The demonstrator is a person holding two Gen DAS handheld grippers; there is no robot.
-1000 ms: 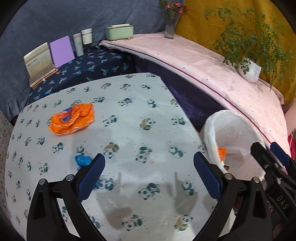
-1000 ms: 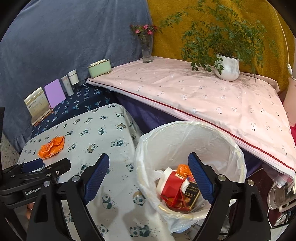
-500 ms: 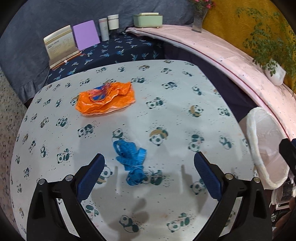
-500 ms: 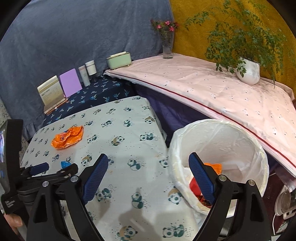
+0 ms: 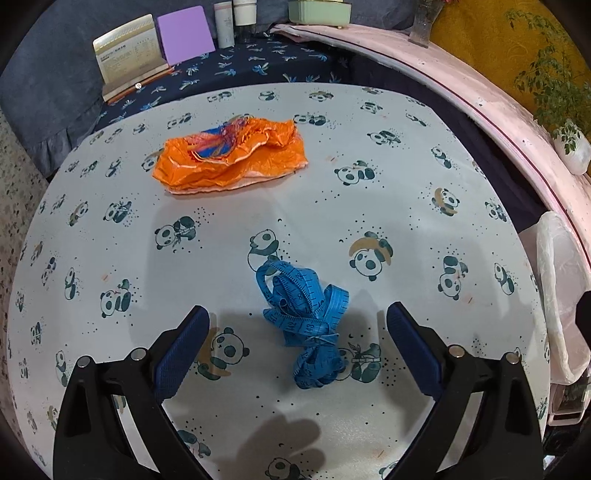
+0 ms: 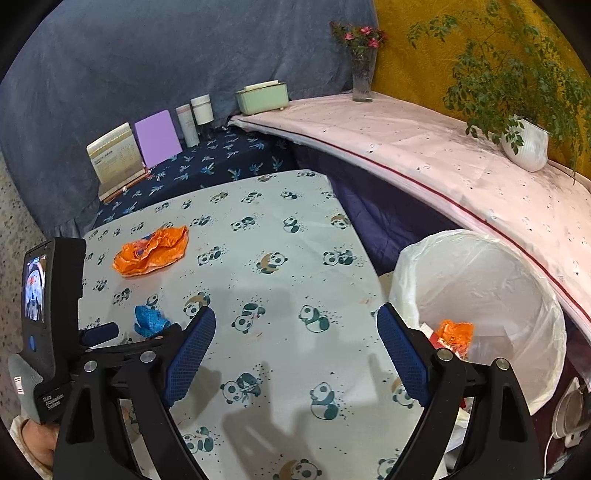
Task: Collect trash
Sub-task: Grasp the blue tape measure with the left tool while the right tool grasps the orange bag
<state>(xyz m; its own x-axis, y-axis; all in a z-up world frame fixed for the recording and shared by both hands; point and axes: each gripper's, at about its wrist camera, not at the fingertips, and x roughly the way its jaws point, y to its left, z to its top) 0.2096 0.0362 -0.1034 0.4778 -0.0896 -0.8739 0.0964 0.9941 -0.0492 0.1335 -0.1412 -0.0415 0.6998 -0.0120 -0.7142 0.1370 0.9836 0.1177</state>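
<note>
A tangled blue measuring tape lies on the panda-print table, between and just ahead of my open, empty left gripper. It also shows in the right wrist view. A crumpled orange wrapper lies farther back; it shows in the right wrist view too. A white-lined trash bin stands off the table's right edge with orange and red trash inside. My right gripper is open and empty above the table near the bin.
A dark blue bench behind the table holds a box, a purple card and two white bottles. A pink-covered ledge carries a green box, a flower vase and a potted plant.
My left gripper has swung left, away from the bin, and closed in on the blue tape. My right gripper has drawn back from over the bin toward the table.
</note>
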